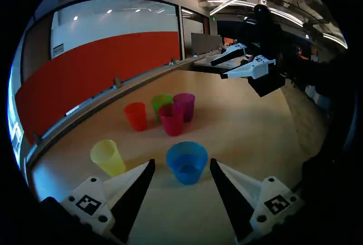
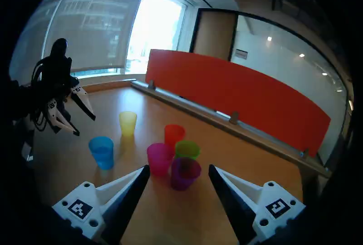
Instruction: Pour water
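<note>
Six plastic cups stand upright on a wooden table (image 1: 245, 127). In the left gripper view the blue cup (image 1: 187, 162) sits just ahead of my left gripper (image 1: 181, 161), whose fingers are spread wide and hold nothing. Behind it stand yellow (image 1: 108, 156), orange (image 1: 136, 115), pink (image 1: 172, 119), green (image 1: 161, 102) and purple (image 1: 184, 105) cups. My right gripper (image 1: 217, 70) hovers open at the far side. In the right gripper view my right gripper (image 2: 178, 167) is open, with the purple cup (image 2: 185, 173) just beyond its tips. My left gripper (image 2: 86, 126) hangs above and left of the blue cup (image 2: 101, 152).
A long red divider panel (image 2: 236, 90) on a low rail runs along one table edge. Bright windows (image 2: 154, 31) lie behind it. Bare tabletop (image 2: 149, 104) lies around the group of cups, and the table's edge is near the right gripper's side (image 1: 313, 122).
</note>
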Motion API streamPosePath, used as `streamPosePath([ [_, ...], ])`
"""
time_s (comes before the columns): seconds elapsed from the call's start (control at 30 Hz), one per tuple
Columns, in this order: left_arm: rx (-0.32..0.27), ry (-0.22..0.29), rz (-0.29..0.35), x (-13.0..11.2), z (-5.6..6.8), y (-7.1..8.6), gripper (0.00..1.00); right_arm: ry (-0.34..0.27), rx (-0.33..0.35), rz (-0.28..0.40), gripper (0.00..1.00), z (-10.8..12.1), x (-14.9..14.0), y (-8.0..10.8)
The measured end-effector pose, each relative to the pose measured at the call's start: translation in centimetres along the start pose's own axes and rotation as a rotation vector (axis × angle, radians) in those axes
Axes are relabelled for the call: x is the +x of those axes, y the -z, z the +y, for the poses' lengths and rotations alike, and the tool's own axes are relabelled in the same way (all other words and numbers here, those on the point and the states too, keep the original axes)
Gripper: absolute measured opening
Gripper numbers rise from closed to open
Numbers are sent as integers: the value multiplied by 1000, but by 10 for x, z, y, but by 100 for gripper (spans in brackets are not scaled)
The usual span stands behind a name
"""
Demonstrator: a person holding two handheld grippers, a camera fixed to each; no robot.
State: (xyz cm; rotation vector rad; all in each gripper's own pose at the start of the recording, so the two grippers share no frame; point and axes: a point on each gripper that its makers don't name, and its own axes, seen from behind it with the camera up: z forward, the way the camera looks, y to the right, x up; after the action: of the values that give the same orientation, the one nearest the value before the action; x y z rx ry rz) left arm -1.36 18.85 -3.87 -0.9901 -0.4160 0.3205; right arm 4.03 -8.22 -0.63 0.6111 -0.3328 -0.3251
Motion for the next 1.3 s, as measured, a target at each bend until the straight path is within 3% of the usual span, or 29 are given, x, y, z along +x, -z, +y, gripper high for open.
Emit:
streamPosePath([
  [0.6,-35,3,-83,-31,3,-29,90,3,16,-16,100,0,-9,-9],
  [0.9,-49,36,-97,-40,3,-45,90,-4,16,-22,100,2,-13,-15],
  [1.3,-75,13,-96,-41,11,-63,90,4,24,-36,100,1,-22,-23],
])
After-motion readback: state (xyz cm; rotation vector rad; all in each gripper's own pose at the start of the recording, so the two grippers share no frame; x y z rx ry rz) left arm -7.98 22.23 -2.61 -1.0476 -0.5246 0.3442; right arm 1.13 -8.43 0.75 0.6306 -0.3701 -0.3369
